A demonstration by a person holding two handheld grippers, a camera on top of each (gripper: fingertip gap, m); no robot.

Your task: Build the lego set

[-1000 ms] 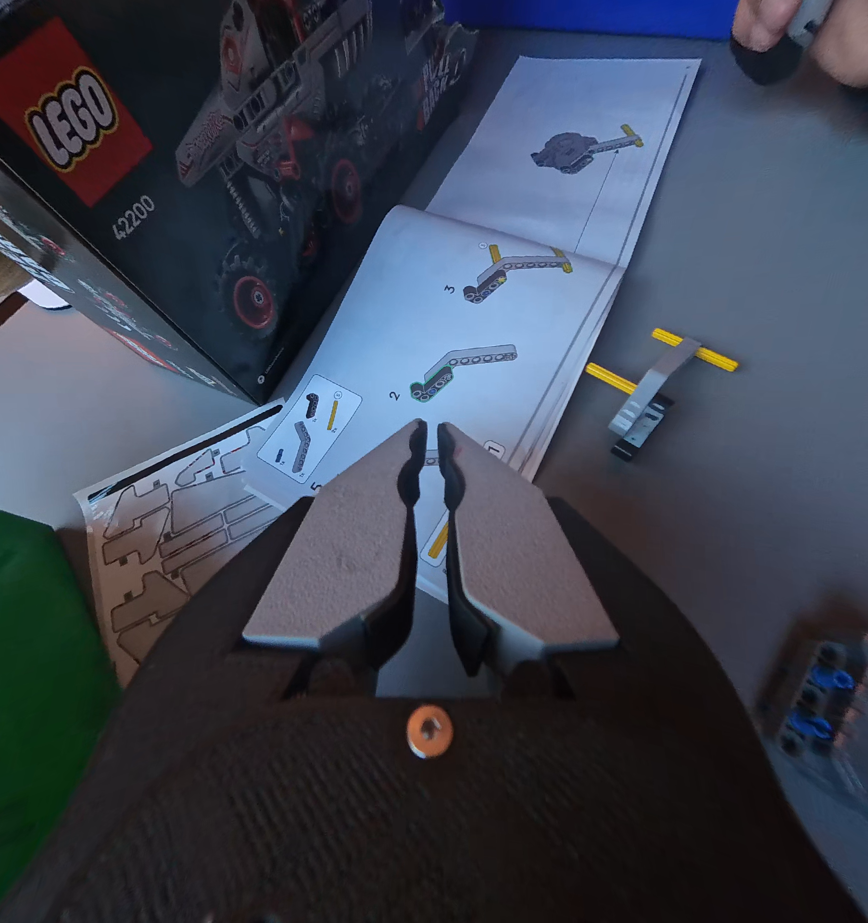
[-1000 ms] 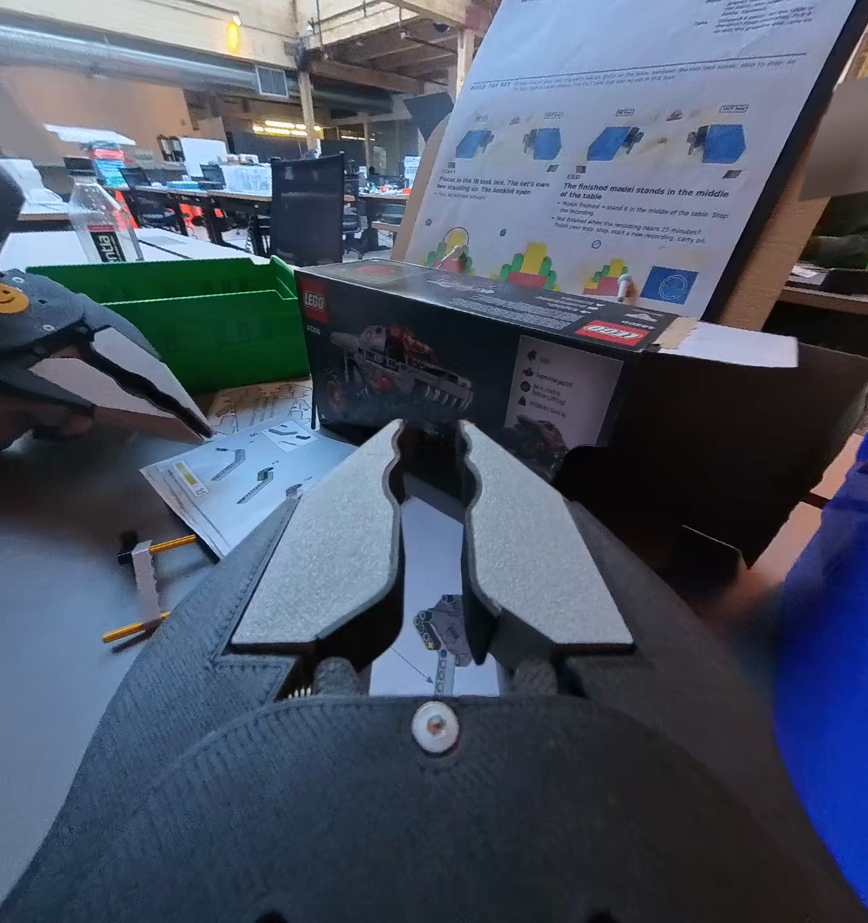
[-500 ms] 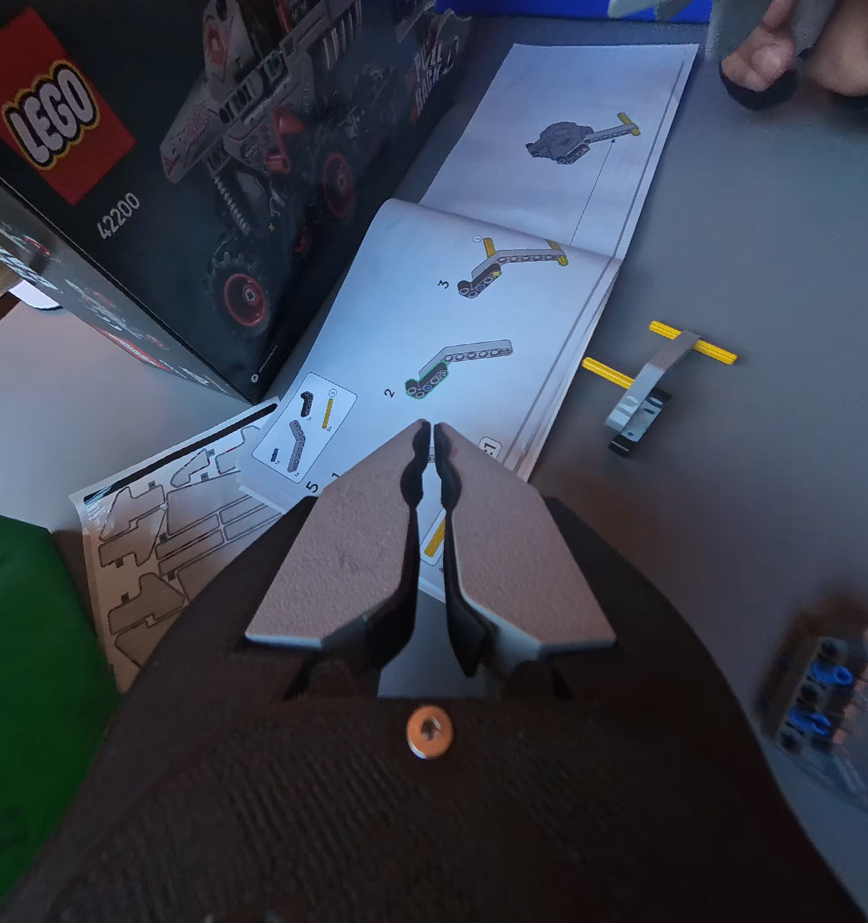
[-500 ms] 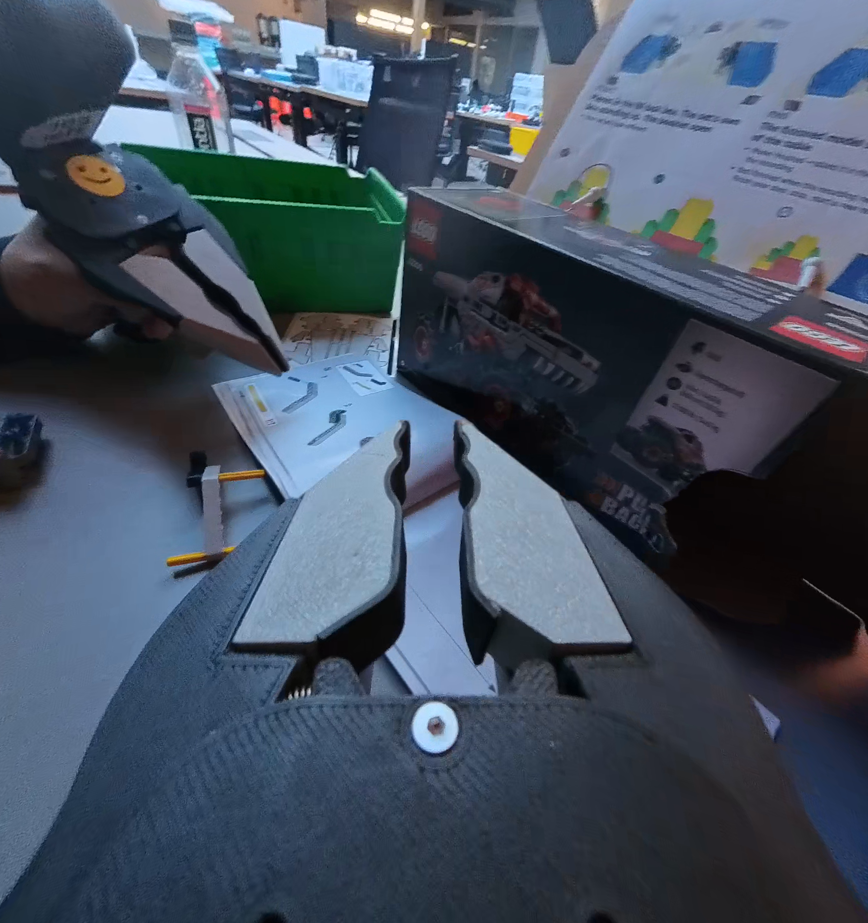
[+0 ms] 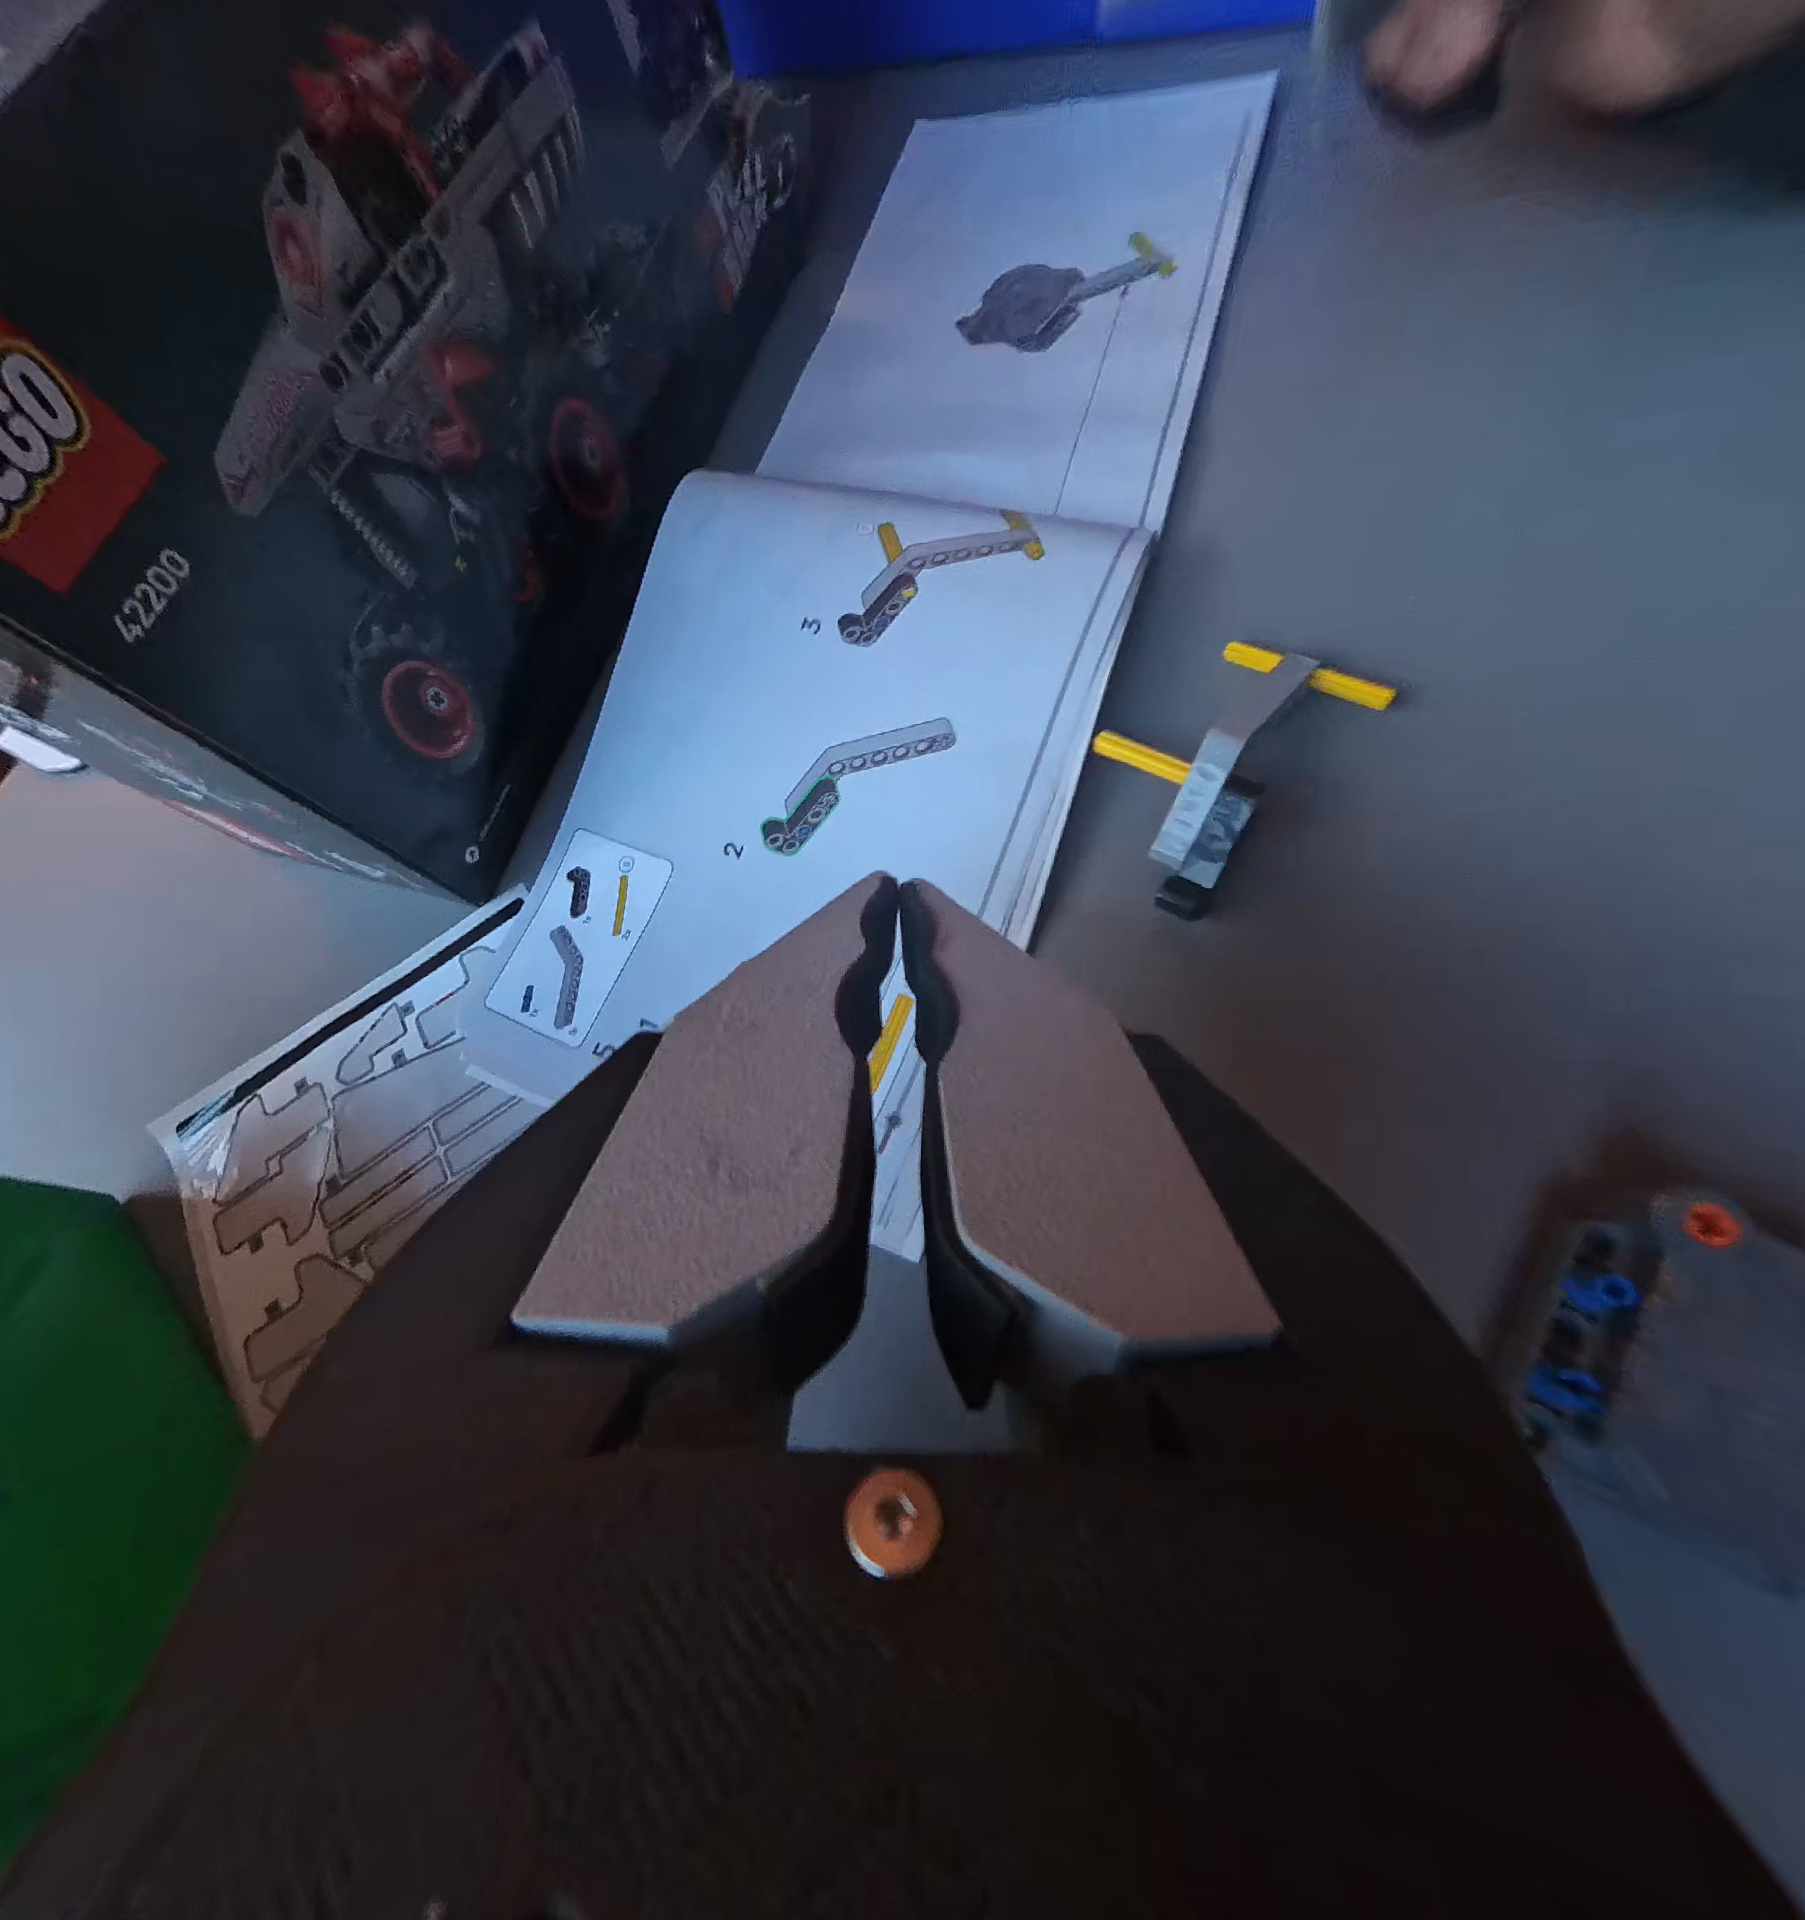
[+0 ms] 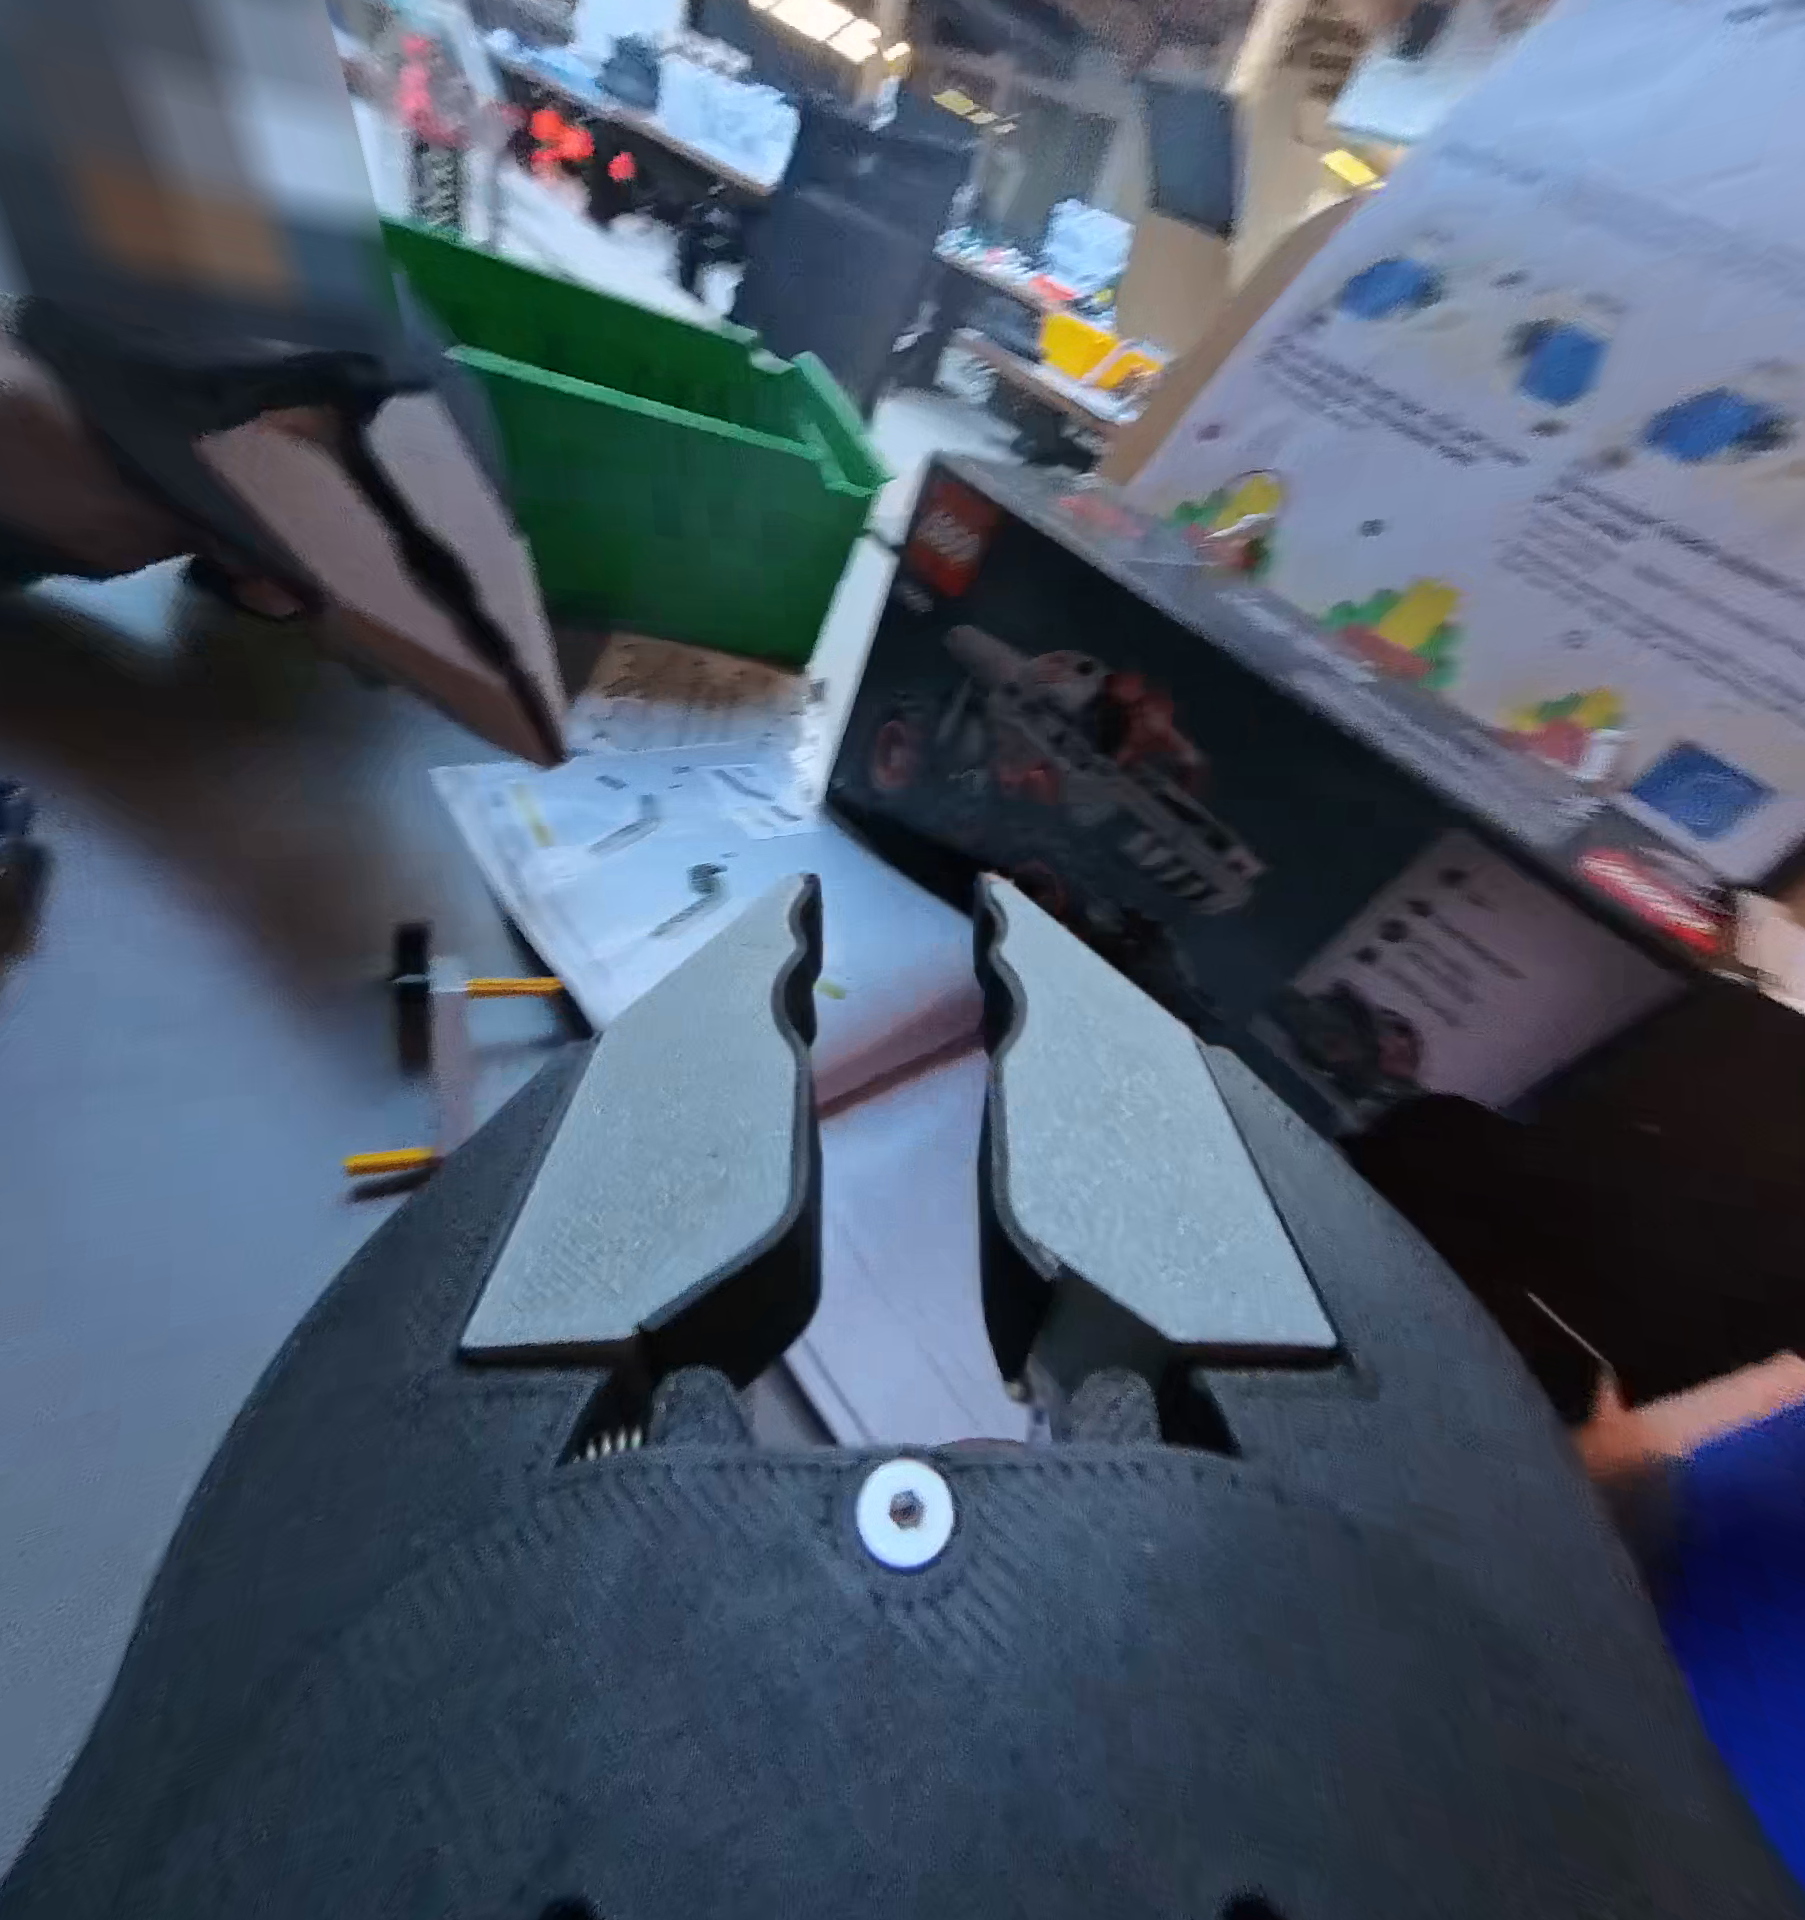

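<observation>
1. We see our left gripper (image 5: 898, 883) hovering over the near page of the open instruction booklet (image 5: 773, 748), its fingers pressed together with nothing between them.
2. Our right gripper (image 6: 898, 894) hangs above the booklet's other page, fingers spread apart and empty.
3. The part-built assembly (image 5: 1220, 769), a grey angled beam with two yellow axles through it and a black piece at one end, lies on the grey bench (image 5: 1500, 623) just beside the booklet's outer edge, touching neither gripper.
4. The black set box (image 5: 306, 416) stands along the booklet's opposite side, with a sticker sheet (image 5: 337, 1122) partly under the booklet's corner.
5. A green bin (image 6: 669, 499) sits beyond the sticker sheet, and a dark grey block with blue pins (image 5: 1646, 1351) rests apart near the bench's edge.
6. The right wrist view is blurred.
</observation>
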